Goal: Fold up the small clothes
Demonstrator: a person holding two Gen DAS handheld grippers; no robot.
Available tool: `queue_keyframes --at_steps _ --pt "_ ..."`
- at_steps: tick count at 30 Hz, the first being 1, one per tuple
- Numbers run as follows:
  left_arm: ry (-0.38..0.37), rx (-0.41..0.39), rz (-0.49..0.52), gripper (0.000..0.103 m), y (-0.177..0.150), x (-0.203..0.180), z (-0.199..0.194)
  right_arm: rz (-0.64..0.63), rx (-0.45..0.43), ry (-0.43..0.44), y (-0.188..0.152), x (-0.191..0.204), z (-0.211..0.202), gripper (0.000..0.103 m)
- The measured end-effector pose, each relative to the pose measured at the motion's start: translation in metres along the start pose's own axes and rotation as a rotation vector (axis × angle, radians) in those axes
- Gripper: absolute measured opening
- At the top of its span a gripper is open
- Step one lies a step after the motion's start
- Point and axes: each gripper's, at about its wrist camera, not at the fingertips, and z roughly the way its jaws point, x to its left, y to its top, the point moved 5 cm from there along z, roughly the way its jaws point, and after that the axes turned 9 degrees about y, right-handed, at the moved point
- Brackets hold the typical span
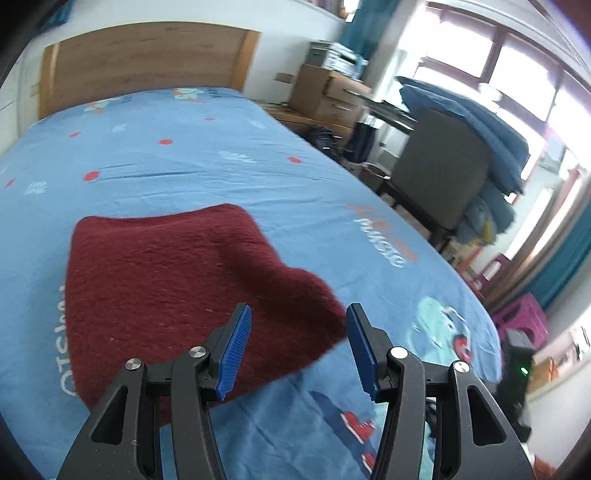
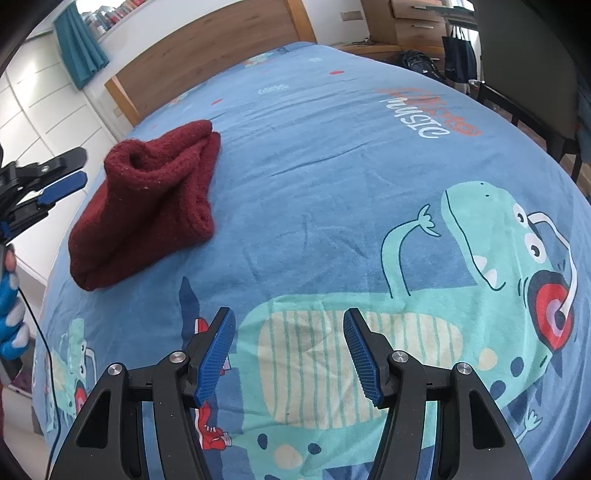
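Both tools wide, holding nothing: left tool (image 1: pixel 299 350) above the folded maroon knit garment (image 1: pixel 177 288), right tool (image 2: pixel 290 354) over the dinosaur bedsheet (image 2: pixel 332 192).

Inspector: Hidden or cut off?
Clerk: The left claw (image 2: pixel 64 173) is cut off by the right wrist view's left edge. The maroon garment's (image 1: pixel 177 288) near hem lies behind one blue pad (image 1: pixel 236 350).
Inspector: Blurred?
Clerk: The stack by the window (image 1: pixel 480 133), possibly folded bedding. Bookshelf spines (image 2: pixel 118 14) too small.
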Motion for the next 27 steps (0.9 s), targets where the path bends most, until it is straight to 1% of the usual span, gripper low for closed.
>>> queue_keyframes --at_steps 2,3,5,7,8,10,12,14,17,19,21,23,25,27 --pt "-0.005 -0.016 0.010 0.047 0.001 0.000 -0.006 0.000 0.001 0.000 0.000 -0.001 0.001 0.063" --pt "0.010 -0.033 0.004 0.047 0.003 0.006 -0.010 -0.001 0.000 0.000 0.000 -0.001 0.000 0.063" --pt "0.079 -0.054 -0.018 0.048 0.009 0.024 -0.011 -0.003 -0.001 -0.002 0.000 -0.002 0.000 0.063" --pt "0.185 -0.061 -0.028 0.049 0.014 0.047 -0.007 -0.001 0.000 -0.002 0.000 -0.004 0.000 0.063" --pt "0.236 -0.050 -0.034 0.049 0.017 0.057 0.000 -0.002 0.000 -0.002 0.001 -0.005 0.000 0.063" --pt "0.287 -0.026 -0.033 0.049 0.020 0.068 0.014 -0.005 0.001 -0.002 0.001 -0.005 0.000 0.063" --pt "0.323 0.001 -0.001 0.049 0.020 0.066 0.034 -0.007 0.001 0.000 0.001 -0.004 0.000 0.063" --pt "0.326 0.034 0.034 0.049 0.015 0.053 0.056 -0.007 0.000 0.000 0.001 -0.004 0.000 0.063" --pt "0.287 0.088 0.072 0.049 -0.001 0.021 0.090 -0.002 0.002 -0.002 0.001 -0.006 0.001 0.063" --pt "0.279 0.095 0.094 0.048 -0.009 0.002 0.105 -0.005 0.003 -0.006 0.001 -0.007 0.000 0.063" --pt "0.251 0.099 0.071 0.048 -0.011 -0.008 0.114 -0.010 0.002 -0.012 0.001 -0.008 -0.001 0.063" --pt "0.226 0.104 0.057 0.048 -0.009 -0.013 0.119 -0.011 0.005 -0.018 0.001 -0.009 -0.001 0.063" --pt "0.206 0.112 0.033 0.048 -0.007 -0.009 0.120 -0.009 0.007 -0.017 0.002 -0.010 0.000 0.063" --pt "0.177 0.113 0.017 0.048 -0.004 -0.001 0.114 -0.019 0.009 -0.018 0.004 -0.008 0.000 0.063"
